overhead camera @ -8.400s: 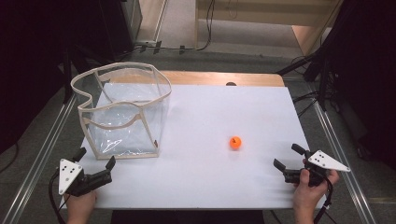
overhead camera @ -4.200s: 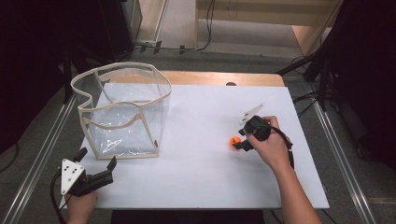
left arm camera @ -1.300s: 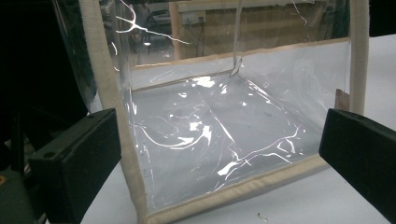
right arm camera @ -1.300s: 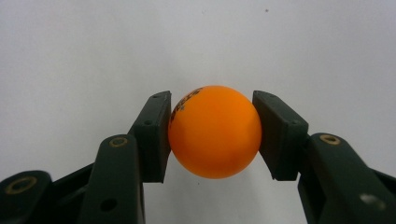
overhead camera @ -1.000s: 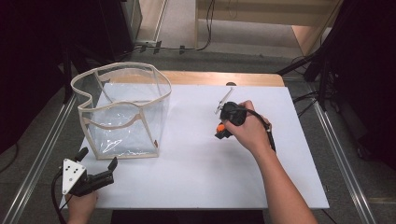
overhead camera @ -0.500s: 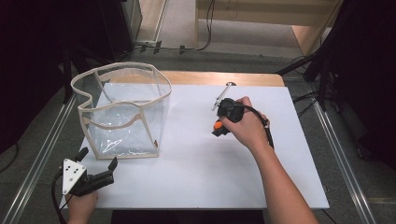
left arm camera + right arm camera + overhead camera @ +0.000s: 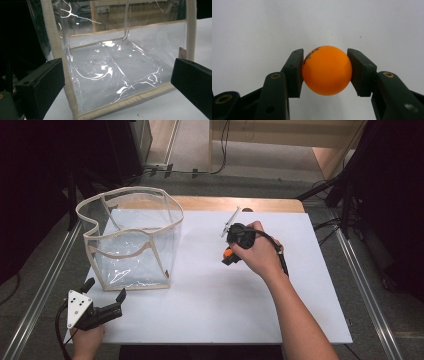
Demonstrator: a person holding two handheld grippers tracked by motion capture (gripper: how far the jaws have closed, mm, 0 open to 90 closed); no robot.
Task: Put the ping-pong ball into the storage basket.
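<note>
Across the white desk [image 7: 210, 310], the biggest thing is the clear bag [image 7: 131, 240] with beige trim, standing open at the far left, its left side close to the desk's left edge. Through the left tool view, the bag's [image 7: 117, 75] crinkled near wall and bottom seam show close up, detail the high view lacks. At the near left corner rests the left tool [image 7: 105, 301], its jaws spread wide and released, holding nothing, the bag just beyond them. Right of centre, the right tool [image 7: 228, 258] is clenched on the orange ball [image 7: 227, 253]; the right tool view shows both pads pressed against the ball's [image 7: 327, 70] sides over bare white surface. Between bag and ball lies open desk, with more room near and right.
</note>
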